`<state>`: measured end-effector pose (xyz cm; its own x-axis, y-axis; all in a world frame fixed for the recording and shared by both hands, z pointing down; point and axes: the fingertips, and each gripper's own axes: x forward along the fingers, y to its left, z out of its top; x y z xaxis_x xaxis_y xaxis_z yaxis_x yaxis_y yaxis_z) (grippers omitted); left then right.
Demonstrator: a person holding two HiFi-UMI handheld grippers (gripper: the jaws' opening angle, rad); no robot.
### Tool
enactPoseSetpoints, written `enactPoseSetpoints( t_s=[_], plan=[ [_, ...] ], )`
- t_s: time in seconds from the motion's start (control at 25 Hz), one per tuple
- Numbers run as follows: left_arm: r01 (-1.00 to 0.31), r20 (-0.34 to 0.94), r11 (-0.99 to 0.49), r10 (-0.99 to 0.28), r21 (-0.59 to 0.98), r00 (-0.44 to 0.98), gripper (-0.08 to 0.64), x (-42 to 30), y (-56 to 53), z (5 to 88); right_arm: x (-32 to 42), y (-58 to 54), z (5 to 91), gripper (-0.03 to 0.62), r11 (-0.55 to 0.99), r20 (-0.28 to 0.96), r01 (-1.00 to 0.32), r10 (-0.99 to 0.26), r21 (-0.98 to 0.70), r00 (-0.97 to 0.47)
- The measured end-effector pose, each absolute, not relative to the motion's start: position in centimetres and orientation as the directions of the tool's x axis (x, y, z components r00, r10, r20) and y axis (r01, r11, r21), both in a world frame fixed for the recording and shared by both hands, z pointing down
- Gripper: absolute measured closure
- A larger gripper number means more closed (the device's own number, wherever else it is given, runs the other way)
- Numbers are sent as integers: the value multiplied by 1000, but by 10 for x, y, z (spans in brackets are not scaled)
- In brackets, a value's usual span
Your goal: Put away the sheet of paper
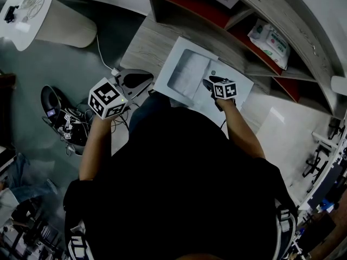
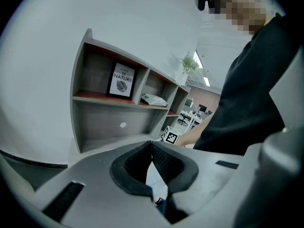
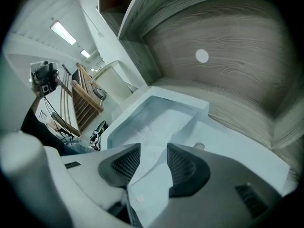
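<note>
Sheet of paper (image 1: pixel 186 72): light, limp, easily creased; lies in white tray (image 3: pixel 228 141) on shelf ledge.
Hold: pinch near edge.
Right hand-held gripper (image 3: pixel 153 149): jaws apart above sheet.
Left hand-held gripper (image 2: pixel 152 143): jaws together, empty.

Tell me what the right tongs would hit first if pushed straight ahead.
Most likely the sheet of paper lying in the white tray, right ahead of the open right tongs, though depth is hard to judge.
</note>
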<state>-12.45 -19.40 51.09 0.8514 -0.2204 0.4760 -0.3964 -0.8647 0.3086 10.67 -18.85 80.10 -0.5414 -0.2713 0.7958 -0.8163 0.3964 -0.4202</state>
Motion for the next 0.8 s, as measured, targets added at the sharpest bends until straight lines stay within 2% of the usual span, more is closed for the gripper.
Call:
enactPoseSetpoints(
  t_s=[0.2, 0.48, 0.8],
  plan=[
    [-400, 475, -867, -230, 296, 850, 540, -122, -190, 505, 105, -194, 779, 424, 417, 763, -805, -316, -422, -563],
    [-395, 464, -870, -231, 294, 855, 540, -114, -181, 501, 112, -206, 736, 521, 401, 689, -810, -437, -427, -579],
    [-389, 451, -874, -233, 291, 862, 540, -104, -173, 495, 109, -206, 690, 535, 449, 628, -790, -486, -417, -608]
  ],
)
